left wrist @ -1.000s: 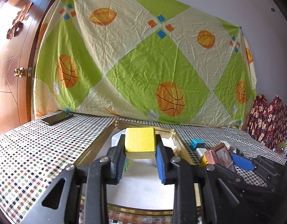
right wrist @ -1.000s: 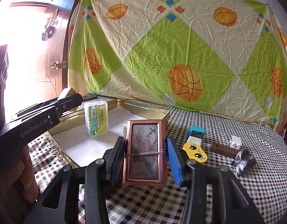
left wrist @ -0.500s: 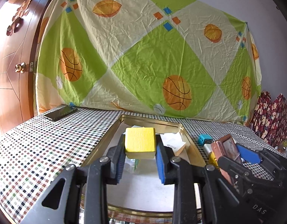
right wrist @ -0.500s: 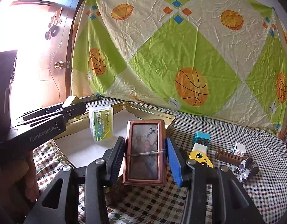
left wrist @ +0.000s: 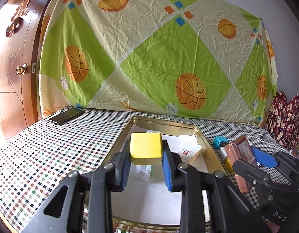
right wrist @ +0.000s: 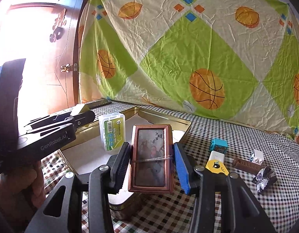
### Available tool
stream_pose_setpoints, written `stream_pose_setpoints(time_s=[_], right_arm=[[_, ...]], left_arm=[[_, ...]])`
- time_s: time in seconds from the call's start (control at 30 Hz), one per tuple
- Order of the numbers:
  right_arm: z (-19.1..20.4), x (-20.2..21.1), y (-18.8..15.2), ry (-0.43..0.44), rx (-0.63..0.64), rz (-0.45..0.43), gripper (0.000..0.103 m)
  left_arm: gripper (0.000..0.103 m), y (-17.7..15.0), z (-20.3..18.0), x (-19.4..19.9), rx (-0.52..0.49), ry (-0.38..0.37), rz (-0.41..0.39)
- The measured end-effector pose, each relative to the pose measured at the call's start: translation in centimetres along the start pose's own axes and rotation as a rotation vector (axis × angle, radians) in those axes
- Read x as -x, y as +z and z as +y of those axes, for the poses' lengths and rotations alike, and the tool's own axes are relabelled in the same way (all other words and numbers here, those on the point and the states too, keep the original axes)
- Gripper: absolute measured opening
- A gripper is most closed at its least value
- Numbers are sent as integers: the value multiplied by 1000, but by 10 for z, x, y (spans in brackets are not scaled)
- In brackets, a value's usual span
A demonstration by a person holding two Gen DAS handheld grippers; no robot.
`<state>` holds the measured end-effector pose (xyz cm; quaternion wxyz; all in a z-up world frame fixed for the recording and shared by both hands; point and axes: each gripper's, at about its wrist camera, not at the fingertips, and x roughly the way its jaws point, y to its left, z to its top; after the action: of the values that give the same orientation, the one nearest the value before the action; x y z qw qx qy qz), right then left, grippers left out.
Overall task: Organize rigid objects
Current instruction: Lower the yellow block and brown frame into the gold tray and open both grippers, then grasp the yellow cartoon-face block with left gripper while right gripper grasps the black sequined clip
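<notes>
Transport step. Left gripper (left wrist: 146, 167) jaws pinching yellow block (left wrist: 146, 148) above gold tray (left wrist: 118, 145). Right gripper (right wrist: 151, 164) jaws pinching framed picture (right wrist: 151, 156) at tray's edge, off tabletop (right wrist: 266, 200). Next, by my judgement: lower both into tray w/o collision, then release.

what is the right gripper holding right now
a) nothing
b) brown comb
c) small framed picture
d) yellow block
c: the right gripper is shut on the small framed picture, while the yellow block sits in the left gripper and the brown comb lies on the table.
</notes>
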<state>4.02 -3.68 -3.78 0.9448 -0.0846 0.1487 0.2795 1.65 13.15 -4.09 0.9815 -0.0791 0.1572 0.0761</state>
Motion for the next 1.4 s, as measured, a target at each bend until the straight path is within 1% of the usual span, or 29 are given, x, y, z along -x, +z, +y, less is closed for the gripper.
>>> stream_pose_setpoints(time_s=[0.1, 0.2, 0.3, 0.43, 0.53, 0.67, 0.73, 0.77, 0.8, 0.83, 0.87, 0.9, 0.97, 1.0, 1.07, 1.17, 1.2, 1.3, 1.4], right_arm=[[-1, -5, 10, -7, 18, -9, 48], [-3, -19, 20, 7, 25, 12, 48], [-2, -40, 29, 24, 44, 57, 48], [-3, -70, 34, 40, 49, 138, 48], [-1, -91, 34, 45, 66, 193, 48], [0, -107, 33, 67, 65, 230, 48], [1, -108, 33, 63, 65, 228, 48], [1, -108, 33, 62, 67, 227, 49], [1, -107, 33, 68, 66, 225, 56], [0, -106, 33, 71, 63, 221, 70], [-2, -102, 32, 70, 60, 209, 74], [-4, -98, 32, 66, 56, 197, 75], [-10, -89, 30, 57, 42, 185, 75], [-13, -84, 28, 52, 36, 177, 75], [-21, -71, 22, 29, 23, 161, 75], [-42, -49, 9, -7, -9, 142, 77], [-52, -41, 4, -30, -25, 136, 77], [-86, -15, -9, -90, -81, 130, 79], [-124, 11, -19, -167, -159, 117, 80]], left_arm=[[28, 6, 2, -5, -16, 10, 23], [28, 12, 2, -15, -44, 11, 68], [28, 18, 1, -29, -77, 6, 133], [28, 22, -4, -43, -135, 12, 187], [28, 30, -11, -55, -190, 33, 224], [29, 39, -16, -73, -226, 66, 258], [30, 43, -15, -79, -233, 89, 268], [34, 44, -15, -80, -237, 97, 272], [41, 45, -13, -80, -231, 99, 274], [45, 45, -11, -78, -221, 96, 270], [53, 45, -10, -75, -215, 96, 260], [62, 44, -8, -72, -209, 103, 246], [73, 43, -5, -63, -177, 106, 217], [75, 43, -4, -59, -155, 95, 205], [77, 42, -7, -50, -129, 58, 180], [89, 39, -24, -32, -135, 16, 125], [91, 37, -33, -27, -142, 0, 109], [93, 33, -61, -18, -171, -61, 94], [93, 26, -90, -17, -191, -117, 104]])
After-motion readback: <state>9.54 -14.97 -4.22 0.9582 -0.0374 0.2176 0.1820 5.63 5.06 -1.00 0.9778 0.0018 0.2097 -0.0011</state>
